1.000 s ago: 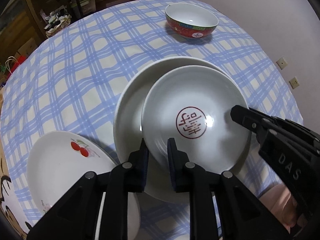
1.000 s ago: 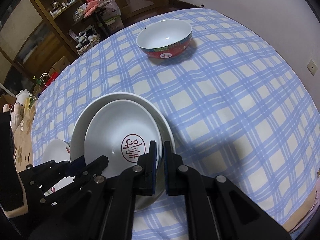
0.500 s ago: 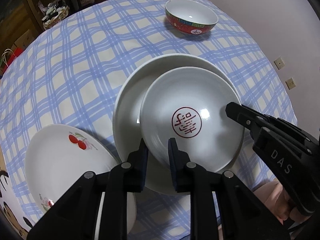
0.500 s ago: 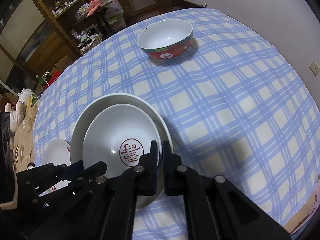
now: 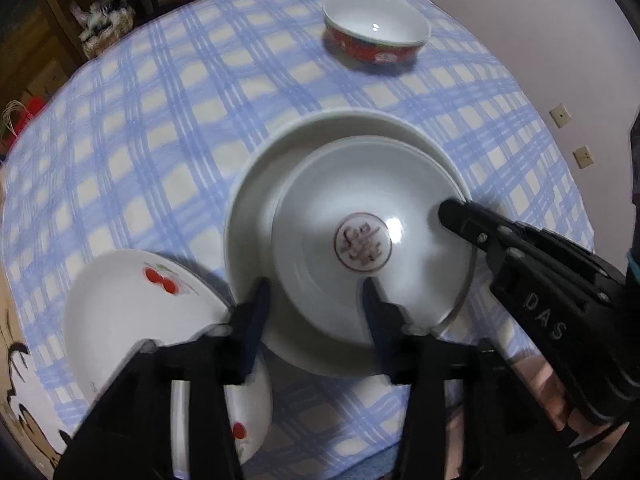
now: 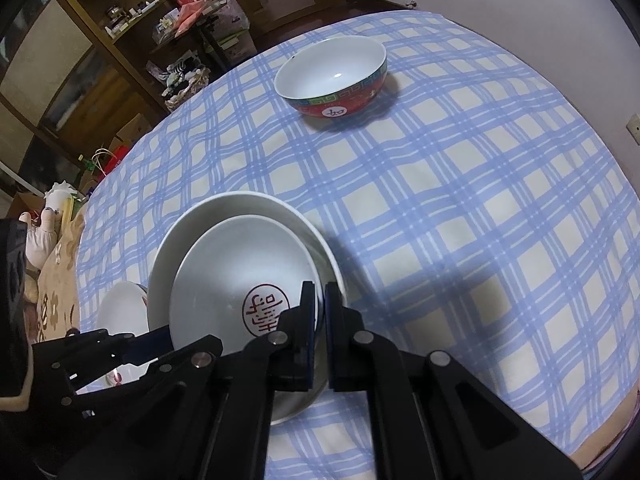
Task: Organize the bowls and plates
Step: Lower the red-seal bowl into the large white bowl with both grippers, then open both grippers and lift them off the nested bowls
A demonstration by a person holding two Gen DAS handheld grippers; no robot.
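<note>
A round table (image 6: 460, 216) draped in a blue-and-cream checked cloth carries the dishes. Near its front edge, a white stamped plate (image 5: 372, 208) with a round red seal mark at its centre lies inside a larger plain white plate (image 5: 256, 184), sitting off-centre toward that plate's right side.

The right gripper (image 6: 319, 304) is clamped on the stamped plate's (image 6: 240, 276) right rim, its fingers (image 6: 306, 308) pressed close with the rim edge between them; from the left wrist camera the same tool (image 5: 456, 214) reaches in from the right, marked "DAS" on its black body.

The left gripper (image 5: 316, 296) has its fingers (image 5: 256, 300) spread wide, one over the larger plate's near-left rim, the other above the stamped plate's near edge. They grip nothing, and contact cannot be judged through the motion blur.

To the left, a white cherry-print plate (image 5: 132, 300) rests at the table edge, partly under the left gripper, close beside the larger plate. A red-sided bowl (image 6: 332, 76) with a white interior stands well apart, at the far side of the table. Wooden shelving (image 6: 96, 40) crowded with household clutter fills the background.
</note>
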